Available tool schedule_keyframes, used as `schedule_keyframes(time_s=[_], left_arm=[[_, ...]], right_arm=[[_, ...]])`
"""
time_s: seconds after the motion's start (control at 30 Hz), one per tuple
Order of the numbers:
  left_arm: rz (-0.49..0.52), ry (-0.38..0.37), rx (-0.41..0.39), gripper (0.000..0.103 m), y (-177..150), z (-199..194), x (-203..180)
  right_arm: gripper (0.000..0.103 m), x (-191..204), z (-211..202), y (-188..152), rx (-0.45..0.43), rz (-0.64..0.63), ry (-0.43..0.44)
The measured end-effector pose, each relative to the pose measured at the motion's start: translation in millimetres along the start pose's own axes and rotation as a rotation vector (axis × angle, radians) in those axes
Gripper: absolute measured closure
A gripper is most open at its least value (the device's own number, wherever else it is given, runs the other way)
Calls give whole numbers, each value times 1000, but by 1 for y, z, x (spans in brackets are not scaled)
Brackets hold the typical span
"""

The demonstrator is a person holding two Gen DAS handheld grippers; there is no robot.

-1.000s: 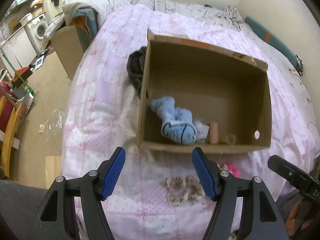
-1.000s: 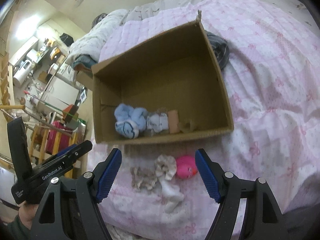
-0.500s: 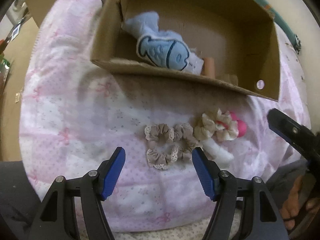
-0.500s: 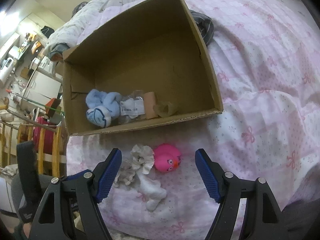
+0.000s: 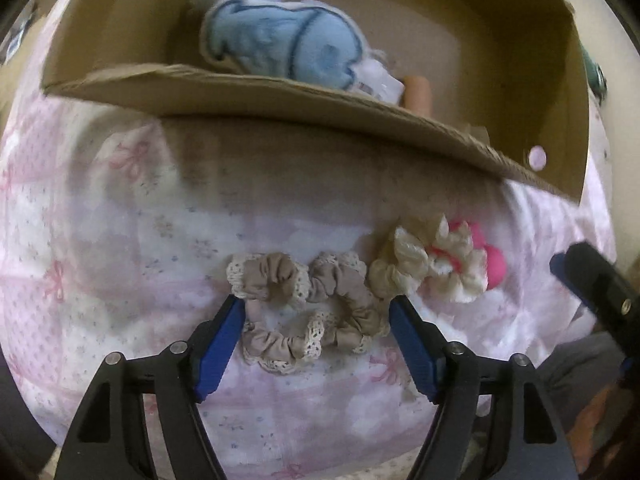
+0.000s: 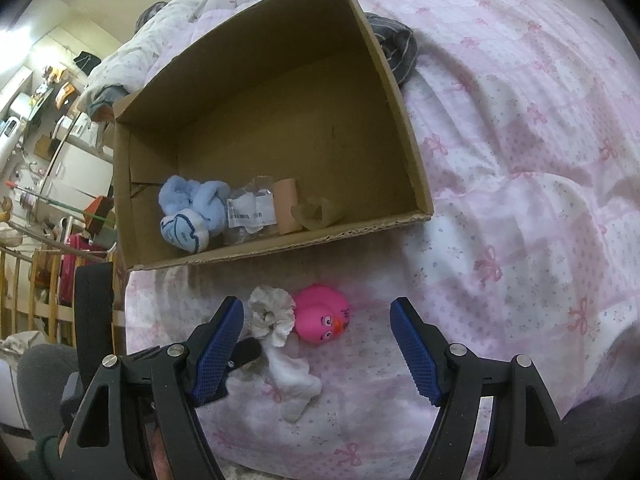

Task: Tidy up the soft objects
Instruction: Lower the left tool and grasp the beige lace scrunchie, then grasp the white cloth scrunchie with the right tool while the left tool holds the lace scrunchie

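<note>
Moved: left gripper (image 5: 316,336) has dropped to the bed, jaws spread around two beige lace-trimmed scrunchies (image 5: 304,312).
Right gripper (image 6: 316,336): open, empty.
Beside: one cream scrunchie (image 5: 424,270), one pink rubber duck (image 6: 320,314).
Cardboard box (image 6: 404,120): one blue plush (image 6: 192,212).

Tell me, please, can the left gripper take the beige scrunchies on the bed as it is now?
Probably yes. The left gripper is open, one finger on each side of the beige scrunchies, and nothing lies over them. The cream scrunchie sits just right of them and might get caught too.
</note>
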State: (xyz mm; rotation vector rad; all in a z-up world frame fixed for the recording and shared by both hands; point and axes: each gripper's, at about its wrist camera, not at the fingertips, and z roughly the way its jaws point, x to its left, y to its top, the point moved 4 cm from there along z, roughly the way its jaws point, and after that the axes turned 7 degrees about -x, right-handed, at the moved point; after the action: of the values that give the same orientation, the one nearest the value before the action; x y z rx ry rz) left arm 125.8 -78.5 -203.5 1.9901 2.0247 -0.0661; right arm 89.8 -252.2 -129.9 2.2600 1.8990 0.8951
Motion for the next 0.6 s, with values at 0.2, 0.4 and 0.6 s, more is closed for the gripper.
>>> schedule_keyframes(time_s=[0.2, 0.4, 0.6], left_arm=[[65, 70, 11, 51, -7, 12, -10], [98, 116, 19, 74, -16, 21, -21], [51, 103, 12, 91, -17, 17, -16]], right_arm=[[23, 4, 6, 0, 11, -16, -8], [23, 4, 6, -1, 11, -21, -13], [23, 6, 8, -7, 49, -17, 25]])
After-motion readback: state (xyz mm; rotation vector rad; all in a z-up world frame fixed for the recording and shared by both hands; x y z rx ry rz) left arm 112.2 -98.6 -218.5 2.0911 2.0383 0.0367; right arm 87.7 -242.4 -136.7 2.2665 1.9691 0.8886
